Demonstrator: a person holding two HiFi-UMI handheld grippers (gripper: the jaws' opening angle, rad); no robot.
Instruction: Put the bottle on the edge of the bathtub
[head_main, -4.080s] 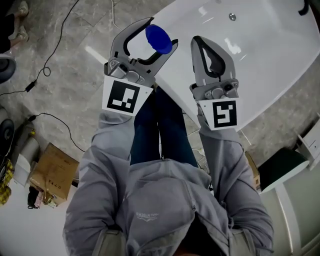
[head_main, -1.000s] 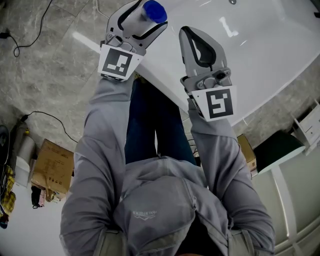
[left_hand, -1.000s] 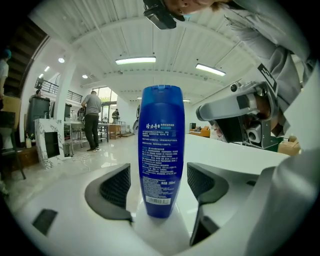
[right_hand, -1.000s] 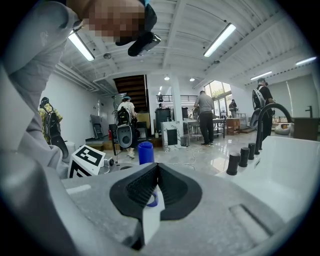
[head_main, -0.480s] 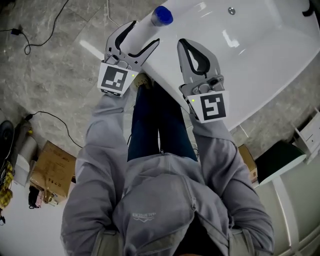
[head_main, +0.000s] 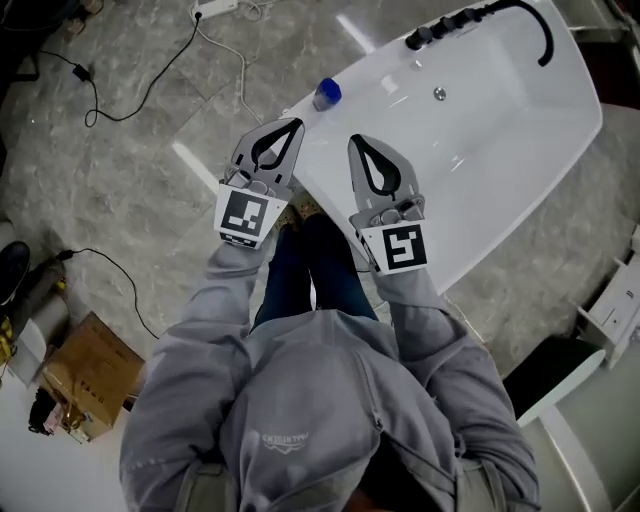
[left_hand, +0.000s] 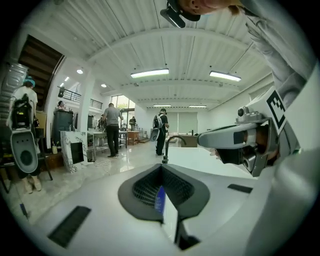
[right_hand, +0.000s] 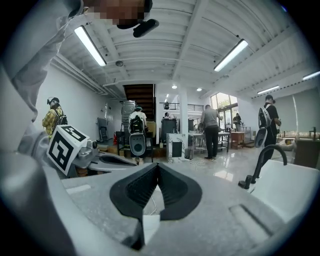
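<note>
A: Both tools look farther back from the tub than half a second ago, right?

B: Right. Back then the left gripper (head_main: 293, 124) had its jaws spread around the bottle (head_main: 326, 94). Now it is clear of the bottle, and the right gripper (head_main: 356, 140) has pulled back alongside it.

A: Take me through the scene, biggest thing first.

B: Grey marbled floor (head_main: 120, 170) covers the head view's left side, from 8 to 12 o'clock. The white bathtub (head_main: 500, 210) lies slantwise from the centre out to 2 o'clock. A black faucet (head_main: 455, 22) sits on its far end at 1 o'clock. The person's grey hooded top (head_main: 300, 400) fills 6 o'clock. A cardboard box (head_main: 85, 375) sits on the floor at 8 o'clock.

A: And the tools?

B: They are side by side near the centre, both pointing toward 12 o'clock. Their tips overlap the tub's near edge in the head view. The left jaws have just closed. In the left gripper view their tips meet with nothing clamped between them. The right jaws are pressed together too, as the right gripper view shows, and they grip nothing.

A: Where is the bottle?

B: It stands on the tub's rim with its blue cap facing up. It is at 1 o'clock from the left gripper's tip, near it but apart.
</note>
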